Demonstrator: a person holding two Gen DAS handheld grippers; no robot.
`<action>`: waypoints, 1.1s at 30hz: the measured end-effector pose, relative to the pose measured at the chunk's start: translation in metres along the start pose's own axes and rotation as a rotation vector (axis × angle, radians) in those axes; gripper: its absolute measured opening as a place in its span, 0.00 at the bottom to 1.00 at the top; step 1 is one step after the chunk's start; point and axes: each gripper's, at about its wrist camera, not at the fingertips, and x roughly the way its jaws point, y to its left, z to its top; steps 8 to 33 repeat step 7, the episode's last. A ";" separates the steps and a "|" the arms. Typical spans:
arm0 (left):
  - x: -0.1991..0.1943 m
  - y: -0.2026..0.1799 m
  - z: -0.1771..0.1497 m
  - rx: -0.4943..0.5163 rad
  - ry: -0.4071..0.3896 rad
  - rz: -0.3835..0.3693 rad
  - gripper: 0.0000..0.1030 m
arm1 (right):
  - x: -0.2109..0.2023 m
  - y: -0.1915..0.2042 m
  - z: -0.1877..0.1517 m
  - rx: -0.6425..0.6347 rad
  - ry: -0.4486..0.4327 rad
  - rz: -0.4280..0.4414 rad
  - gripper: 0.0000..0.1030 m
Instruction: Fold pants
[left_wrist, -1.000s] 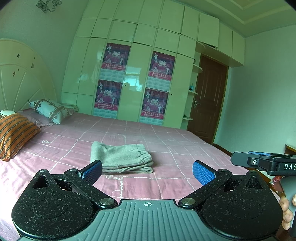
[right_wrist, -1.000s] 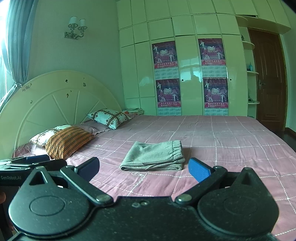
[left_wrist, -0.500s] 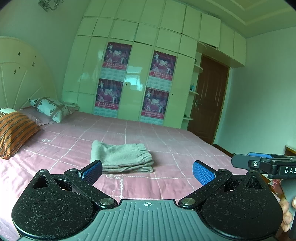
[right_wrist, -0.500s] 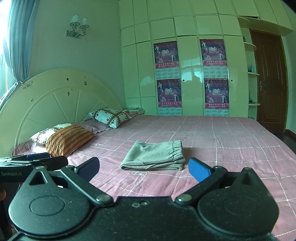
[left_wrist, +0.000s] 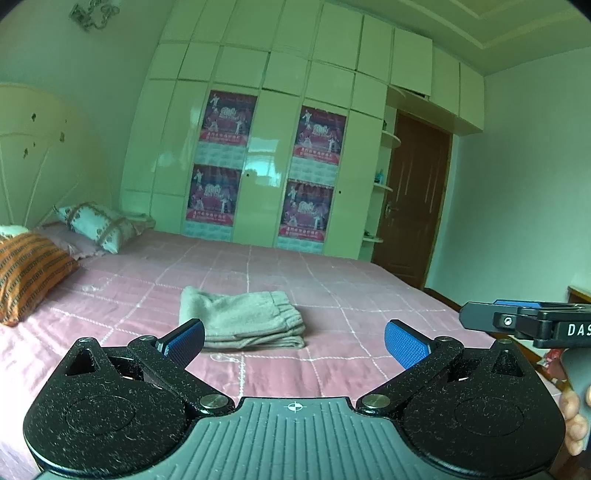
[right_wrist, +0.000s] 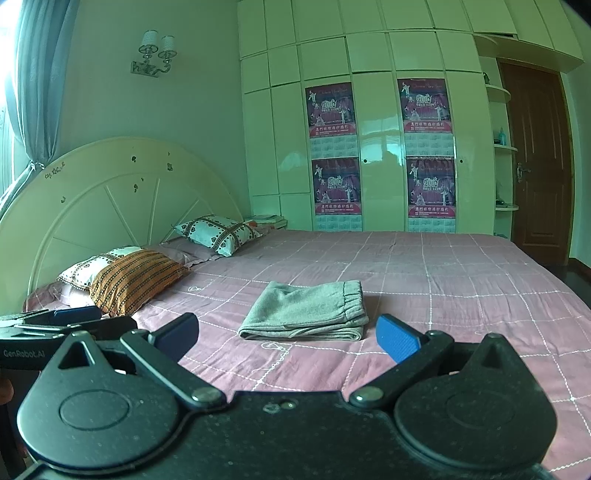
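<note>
Grey pants (left_wrist: 242, 319) lie folded into a flat rectangular stack in the middle of the pink checked bed (left_wrist: 332, 295), elastic waistband towards the right. In the right wrist view the same pants (right_wrist: 304, 312) sit just beyond the fingertips. My left gripper (left_wrist: 293, 341) is open, held back from the stack near the bed's near edge, nothing between its blue pads. My right gripper (right_wrist: 288, 338) is also open and empty, clear of the cloth. Each gripper shows at the other view's edge: the right one (left_wrist: 532, 323) and the left one (right_wrist: 59, 323).
Pillows (right_wrist: 136, 277) and a round cream headboard (right_wrist: 110, 192) stand at the bed's left end. A wardrobe with posters (right_wrist: 380, 147) lines the far wall, a brown door (right_wrist: 535, 166) to its right. A hand (left_wrist: 574, 417) shows at the lower right.
Both grippers have drifted slightly, shifting the views a little. The folded pants lie still and both grippers stay open.
</note>
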 end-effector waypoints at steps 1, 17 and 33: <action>-0.001 0.000 0.000 -0.001 -0.005 0.003 0.99 | 0.000 0.000 0.000 0.000 0.000 0.001 0.94; -0.002 0.004 0.001 -0.027 -0.012 0.008 1.00 | 0.000 -0.002 0.001 -0.001 -0.002 -0.002 0.94; -0.002 0.004 0.001 -0.027 -0.012 0.008 1.00 | 0.000 -0.002 0.001 -0.001 -0.002 -0.002 0.94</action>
